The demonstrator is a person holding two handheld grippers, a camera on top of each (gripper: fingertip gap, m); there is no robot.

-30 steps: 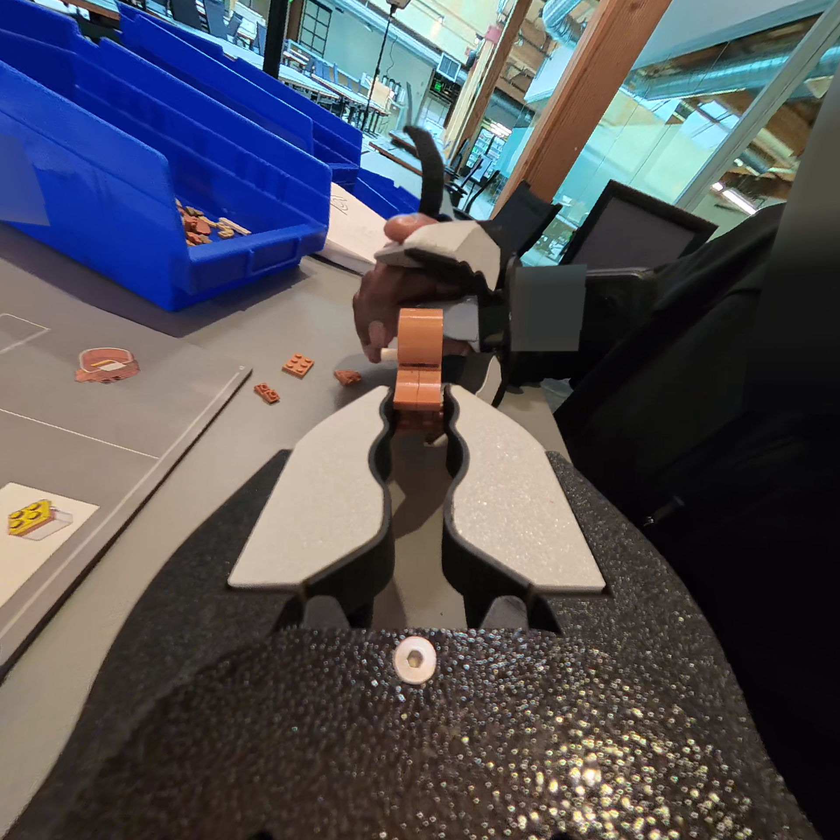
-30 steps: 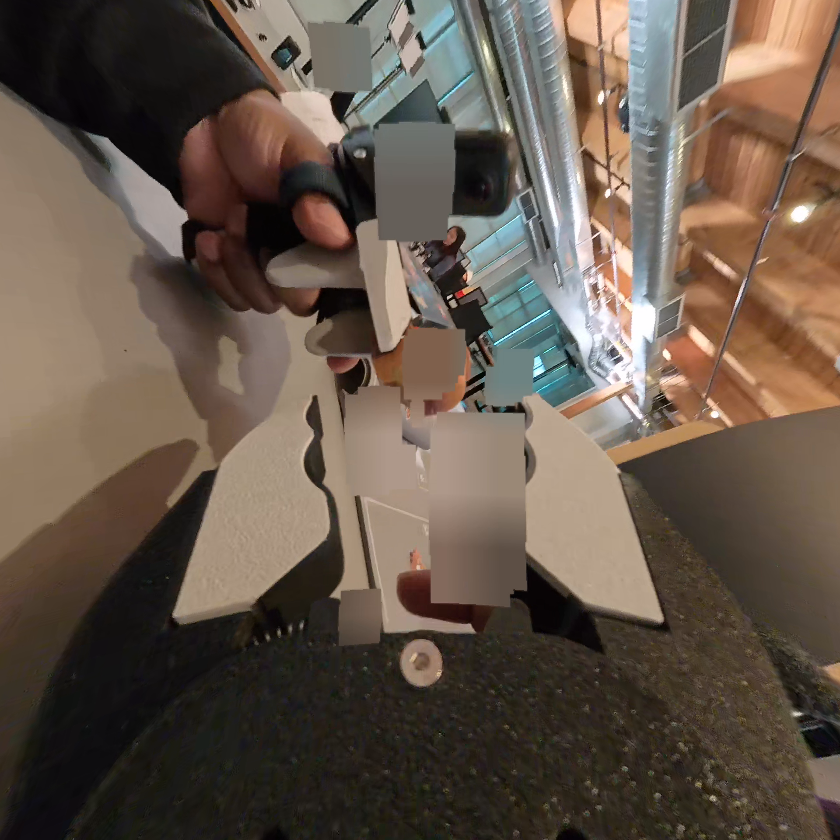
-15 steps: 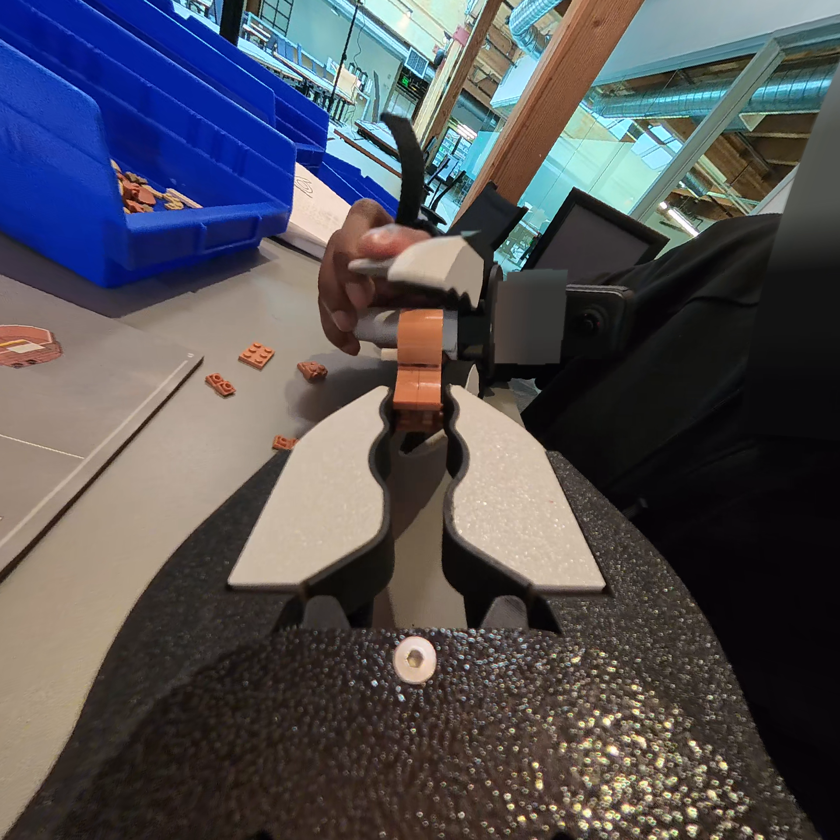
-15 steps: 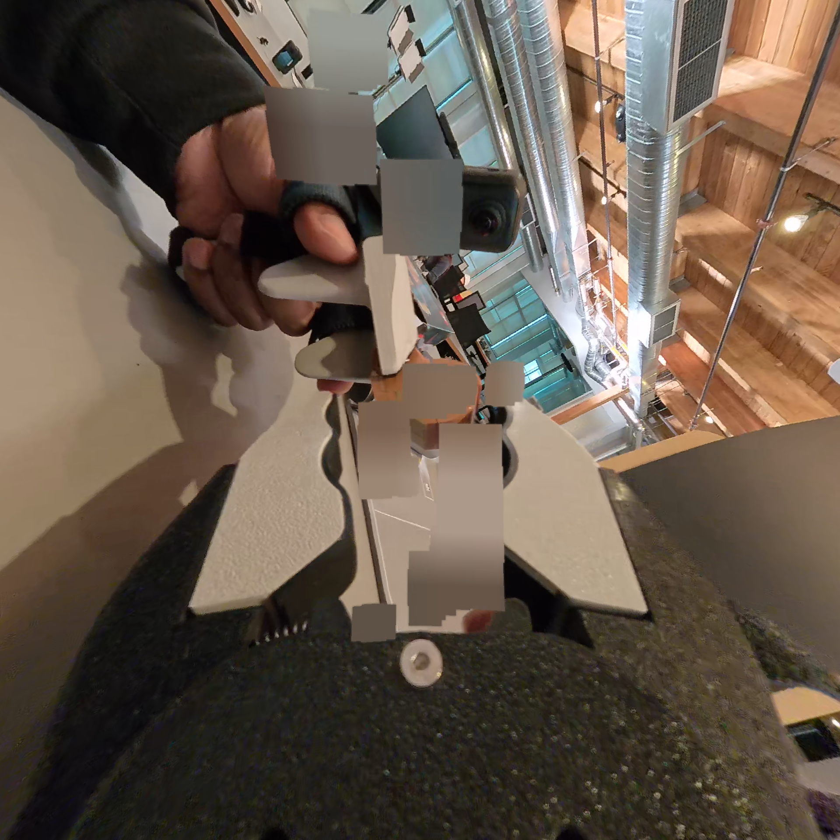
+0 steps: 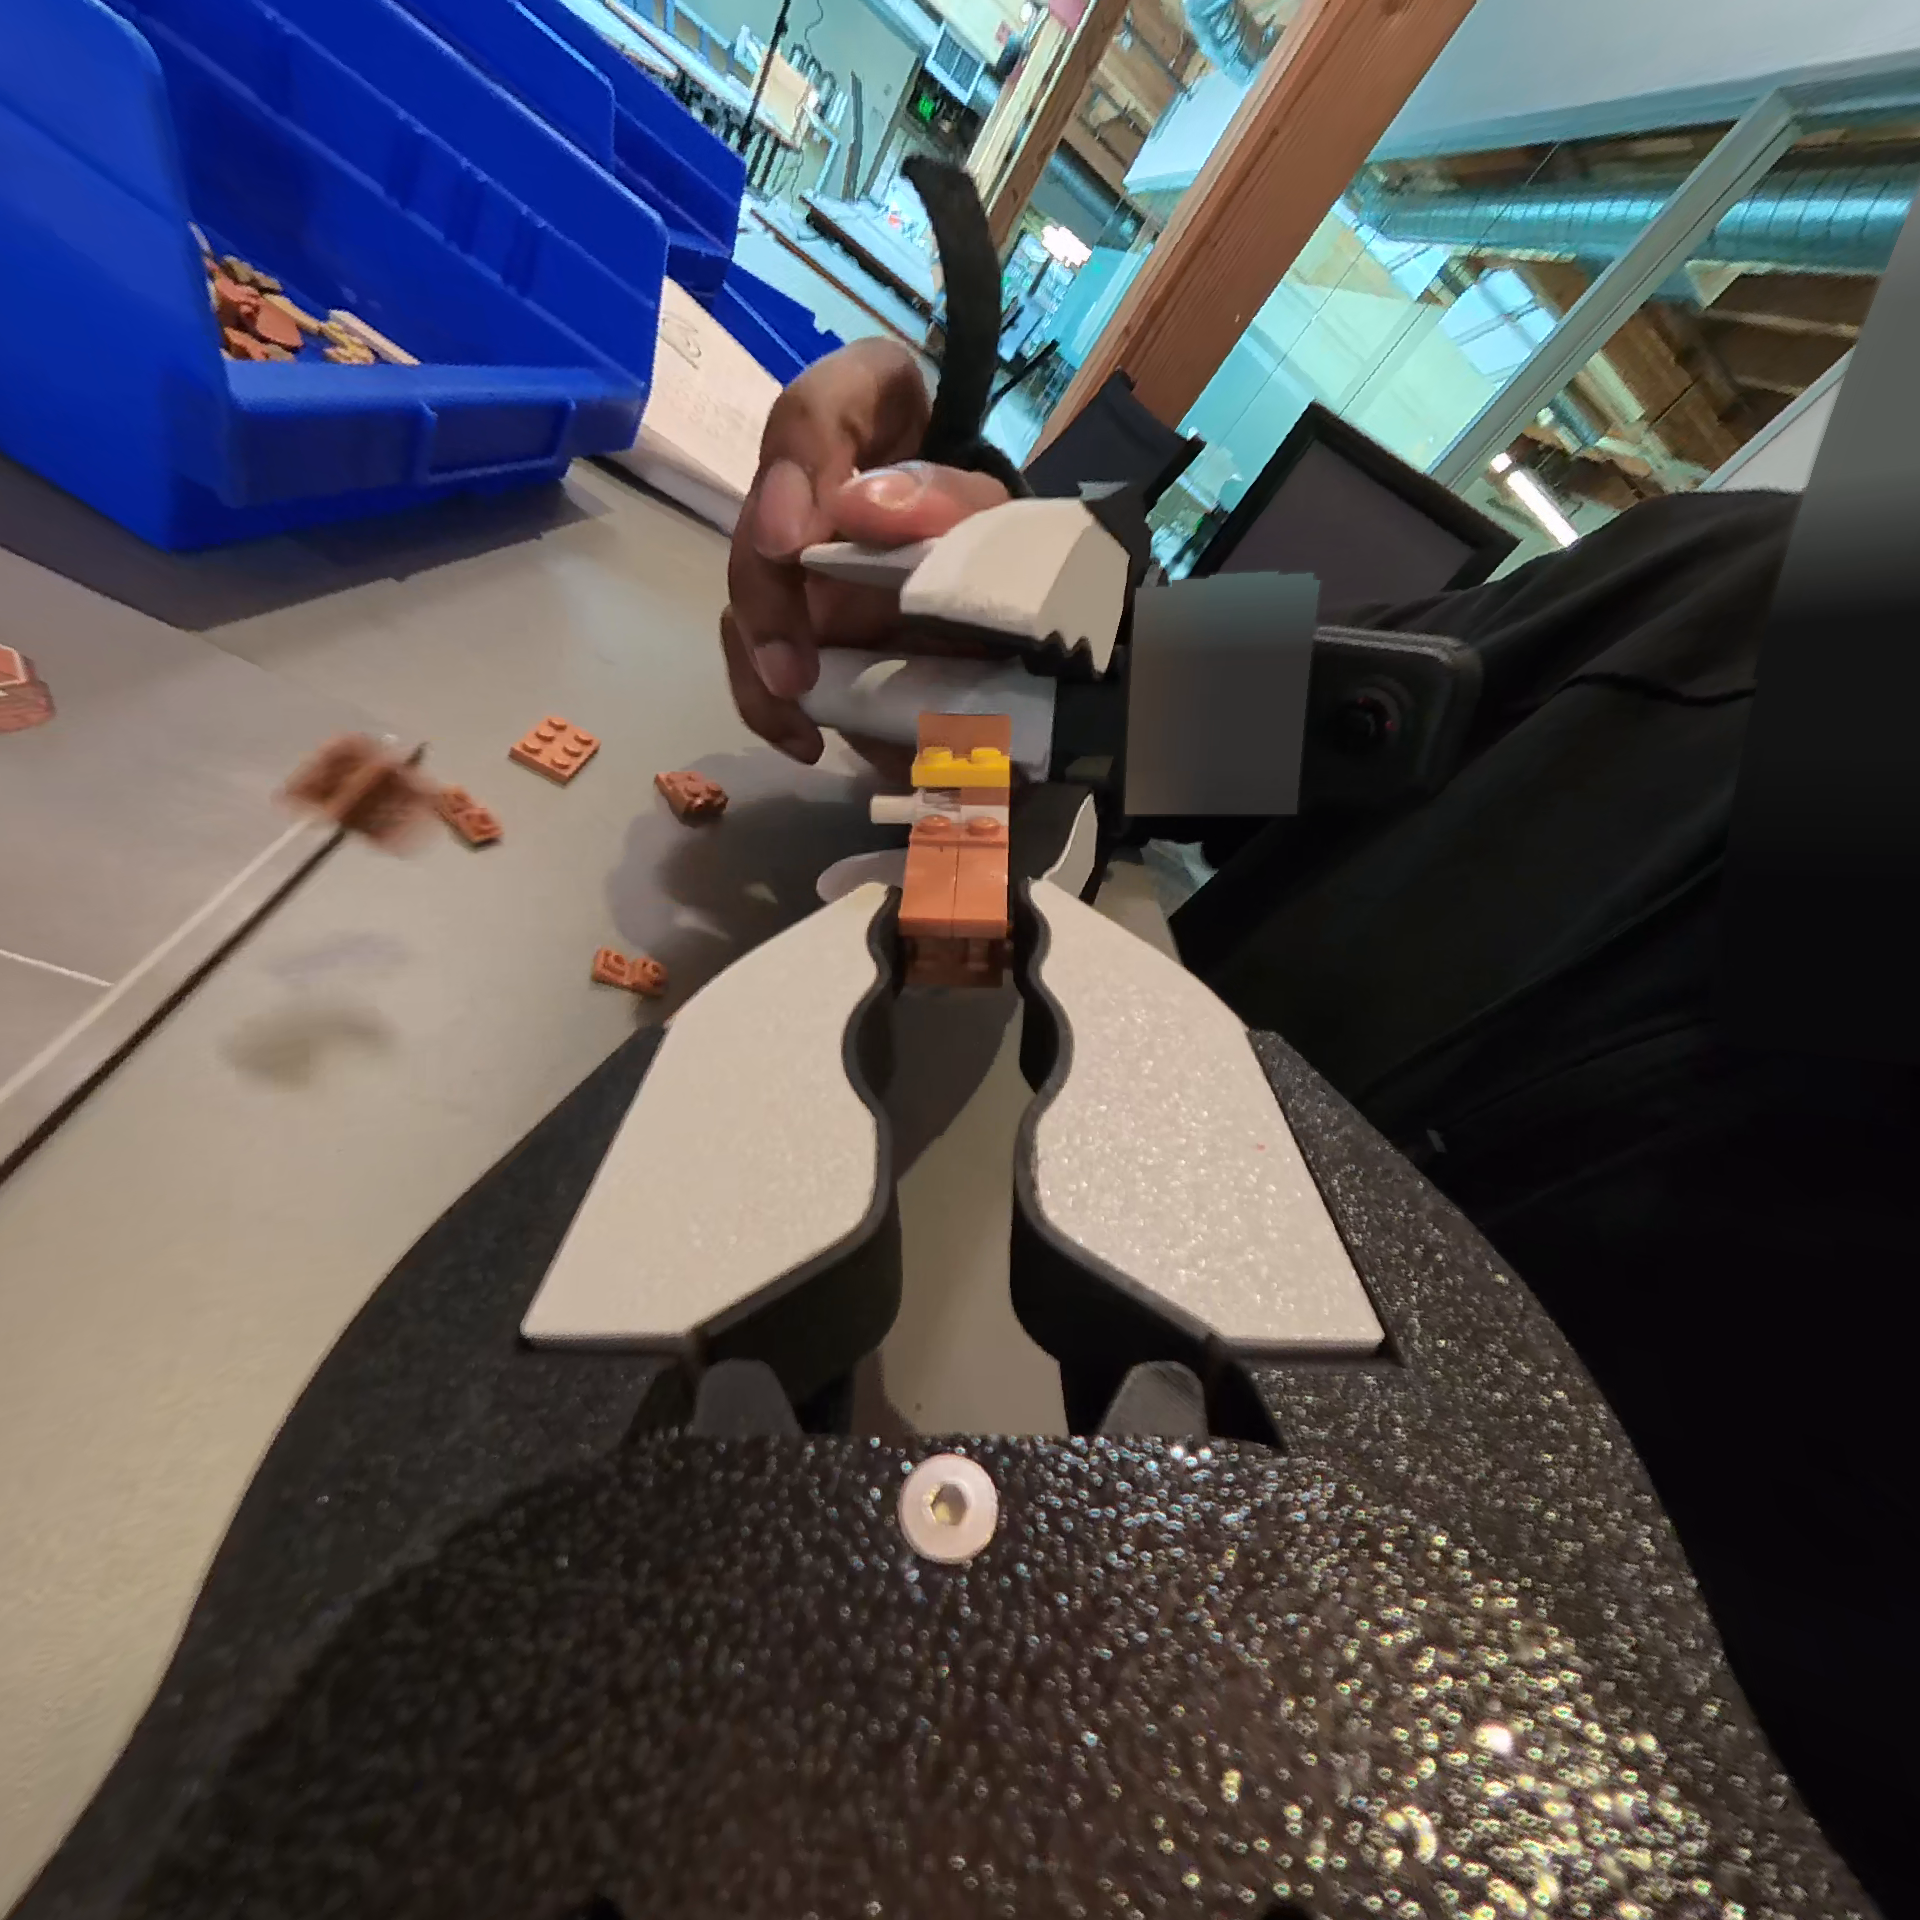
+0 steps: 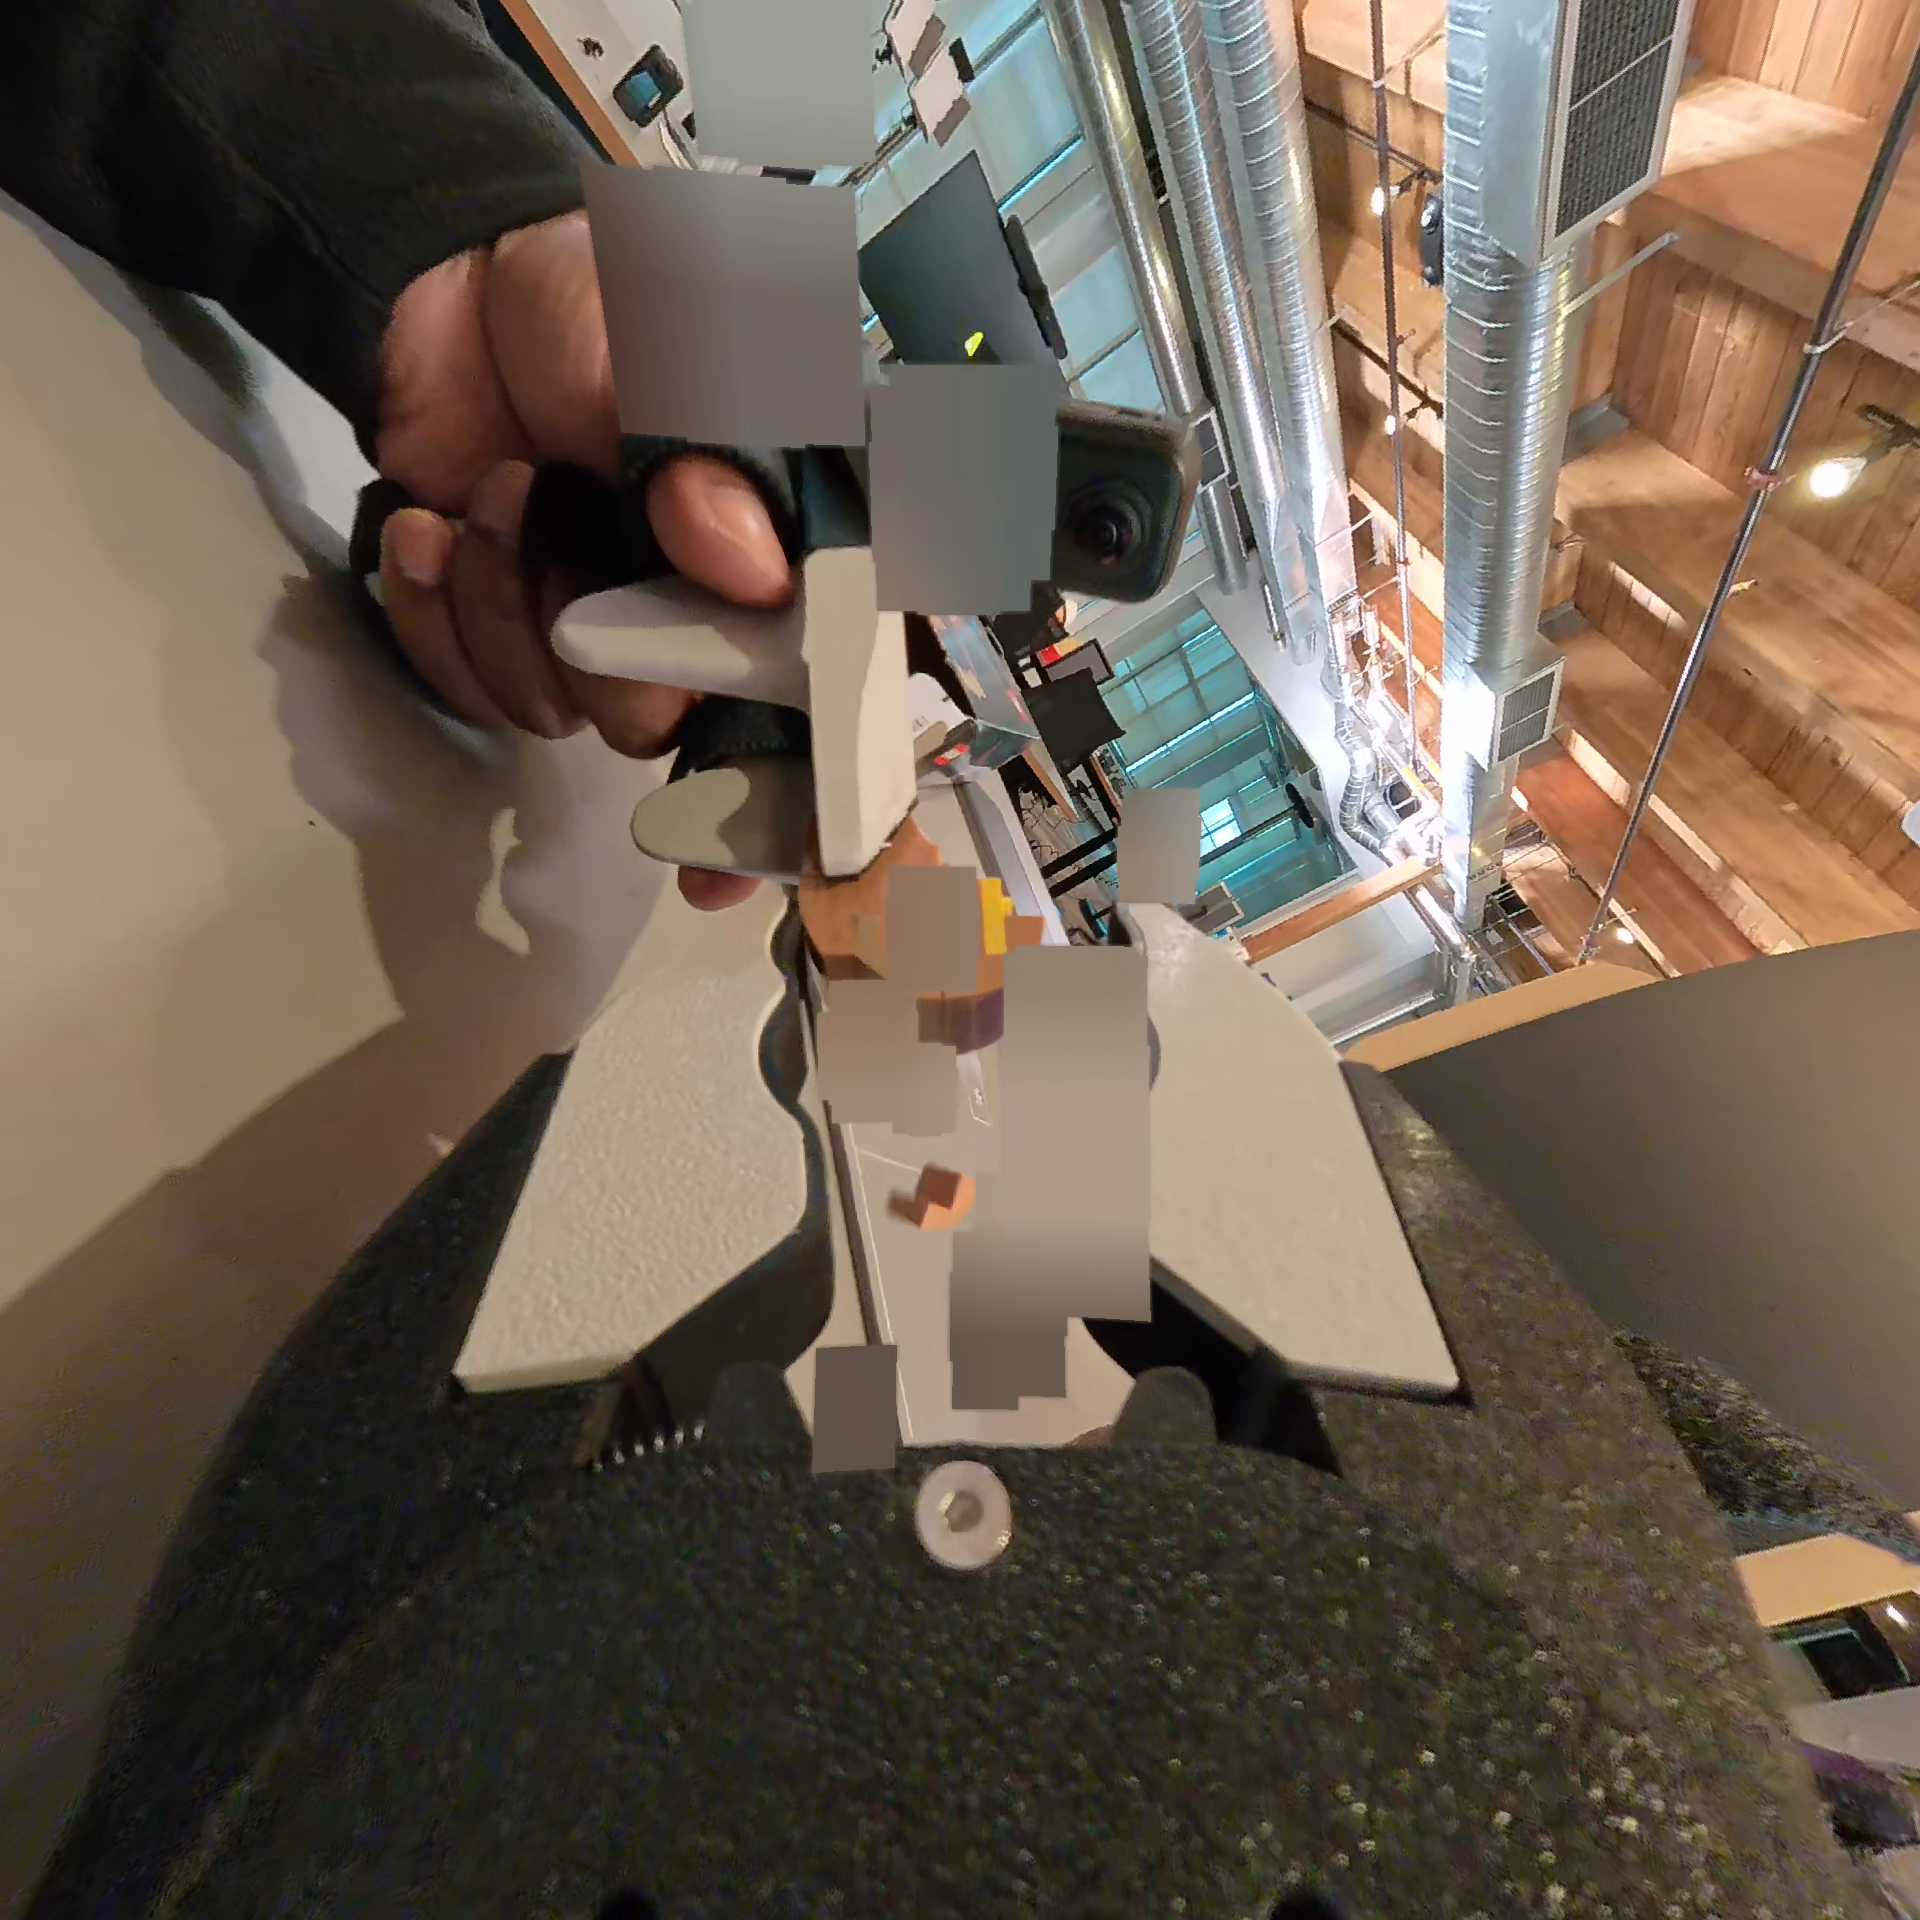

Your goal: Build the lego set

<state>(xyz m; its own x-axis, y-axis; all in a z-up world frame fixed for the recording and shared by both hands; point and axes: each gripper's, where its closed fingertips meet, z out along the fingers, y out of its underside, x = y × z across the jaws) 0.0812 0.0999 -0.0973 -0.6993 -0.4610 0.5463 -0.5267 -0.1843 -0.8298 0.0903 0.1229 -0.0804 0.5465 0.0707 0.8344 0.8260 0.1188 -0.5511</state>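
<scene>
Leftmost in the left wrist view, blue bins (image 5: 343,260) stand at the back of the grey bench (image 5: 312,1195), the nearest one holding a heap of brown pieces (image 5: 281,322). Before the bins lies a grey mat (image 5: 125,883) with printed pictures, cut off by the frame edge. Just right of the mat, several loose orange-brown plates (image 5: 556,746) are scattered on the bench, apart from one another. At centre, the left tool (image 5: 954,914) is closed on a small brown brick stack (image 5: 954,883): both pads press its sides, and the stack stands upright out of the tips, clear of the bench. A white peg (image 5: 899,808) juts to the left near the top of the stack, with a yellow plate (image 5: 958,769) above it and a further brown piece on top. Directly beyond, a hand (image 5: 810,540) holds the right tool side-on, its grey fingers level with the top of the stack. Farther right are a wooden post (image 5: 1247,208), a dark monitor (image 5: 1351,530) and a black sleeve (image 5: 1558,831). From the right wrist view, the right tool (image 6: 961,925) has its fingers set apart with the same stack between them. Its left finger (image 6: 727,1039) lies close against the brown bricks, but overlaid patches cover the rest. Whether the right tool's pads press on the stack cannot be told. Above, the left tool reaches down onto the stack, held by the other hand (image 6: 499,499).
</scene>
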